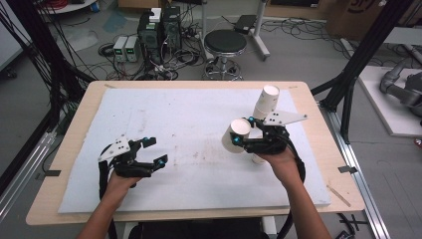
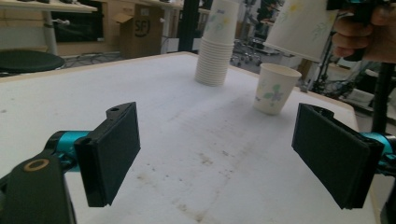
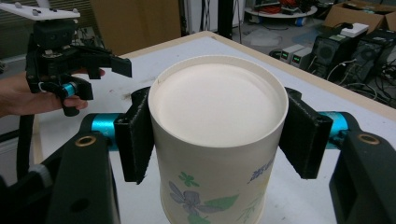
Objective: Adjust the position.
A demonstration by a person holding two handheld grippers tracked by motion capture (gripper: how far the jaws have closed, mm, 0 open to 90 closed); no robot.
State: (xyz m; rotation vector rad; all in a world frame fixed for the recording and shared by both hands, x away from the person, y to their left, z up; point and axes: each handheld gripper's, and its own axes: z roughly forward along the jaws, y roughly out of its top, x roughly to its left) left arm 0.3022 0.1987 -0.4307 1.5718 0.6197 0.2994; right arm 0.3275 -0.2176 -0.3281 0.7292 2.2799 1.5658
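The right gripper (image 1: 244,130) holds a white paper cup with blue flowers and green leaves (image 1: 236,135) up in the air, over the right part of the wooden counter with the white foam sheet (image 1: 169,134). The cup is tipped on its side. Its flat bottom faces the right gripper view, and the black fingers (image 3: 134,142) squeeze it from both sides, close to that bottom end.

The left gripper (image 1: 155,151) waits low over the left part of the sheet. Its fingers (image 2: 114,149) are wide apart with nothing between them.

A tall stack of the same white paper cups (image 2: 215,42) stands near the far right of the sheet. One more white flowered paper cup (image 2: 274,88) stands alone, open end up, close to the stack.

I think the job is to set the held cup down beside the lone one. To do it well, the hand should first turn the cup straight, bottom down. Then lower it slowly until it sits flat. Keep it away from the stack and the lone cup so nothing tips. Squeeze softly, because paper dents. Let go only when it rests.

The cup has small blue writing by the flowers, too small to read. A brown cardboard box (image 2: 140,30) behind the counter has big letters that look like "SF".
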